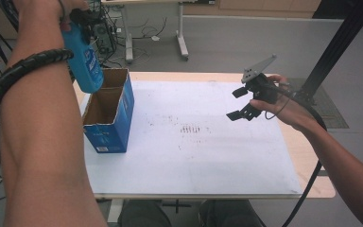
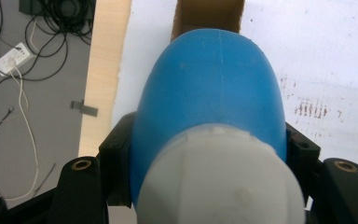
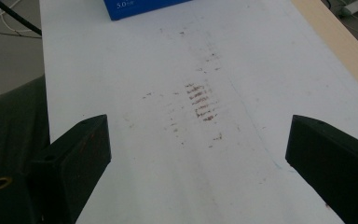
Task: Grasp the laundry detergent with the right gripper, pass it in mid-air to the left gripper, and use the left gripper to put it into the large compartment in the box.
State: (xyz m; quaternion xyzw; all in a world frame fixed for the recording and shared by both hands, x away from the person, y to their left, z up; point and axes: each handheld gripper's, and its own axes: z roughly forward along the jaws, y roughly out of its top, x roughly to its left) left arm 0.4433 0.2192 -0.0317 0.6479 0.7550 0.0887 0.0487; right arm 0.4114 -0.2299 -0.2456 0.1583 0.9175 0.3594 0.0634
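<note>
High view, counter (image 1: 246, 170): a white sheet covers most of the light wooden top, with faint brown smudges near the middle; wood shows bare along the far and right edges.
Cardboard box (image 1: 109, 124): blue outside, brown inside, standing open-topped on the left part of the counter near its left edge; from here its inside looks bare.
Blue bottle (image 1: 86, 66): held up in the air above the far left corner of the box, hanging bottom down, tilted a little, its lower end just over the box rim; a label shows on its side.
Left claw (image 2: 209, 154): clamped on the blue bottle just below its white cap (image 2: 221, 182); in the left gripper view the black jaws press on both sides of the bottle, and the open box mouth lies beyond it.
Right claw (image 1: 239, 103): held above the right part of the counter, well apart from the box and the bottle, jaws spread wide with nothing between them; the right gripper view looks down past them at the smudged sheet.
Right hand (image 1: 286, 106): wrapped round the gripper body, cable trailing along the forearm.
</note>
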